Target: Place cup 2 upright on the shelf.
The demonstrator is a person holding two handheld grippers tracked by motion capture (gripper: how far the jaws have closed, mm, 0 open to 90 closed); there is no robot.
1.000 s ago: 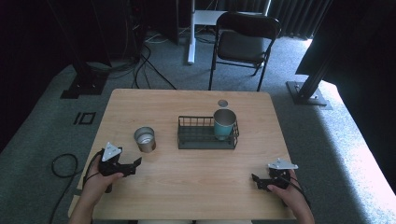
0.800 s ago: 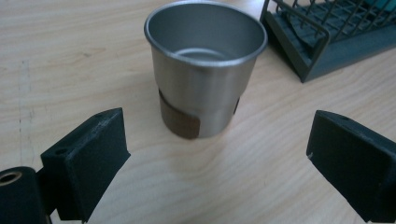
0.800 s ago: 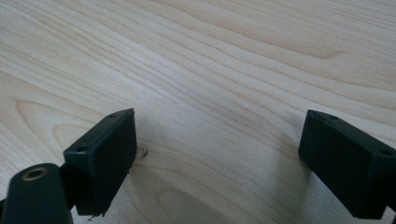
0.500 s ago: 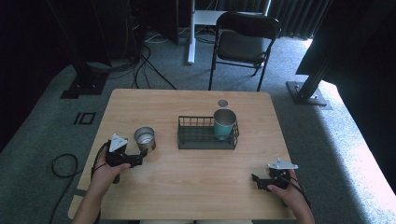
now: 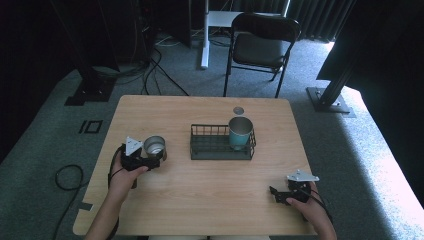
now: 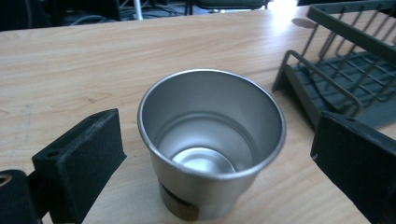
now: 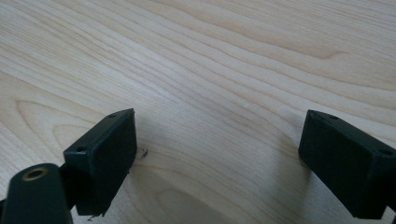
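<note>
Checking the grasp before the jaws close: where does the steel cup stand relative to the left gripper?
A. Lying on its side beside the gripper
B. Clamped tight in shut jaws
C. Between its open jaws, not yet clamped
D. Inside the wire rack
C: in the left gripper view the steel cup stands upright between the left gripper's spread jaws, with gaps on both sides.

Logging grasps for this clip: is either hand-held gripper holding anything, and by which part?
Nothing held. The left hand-held gripper stands open around the steel cup; the right hand-held gripper is open over bare table.
</note>
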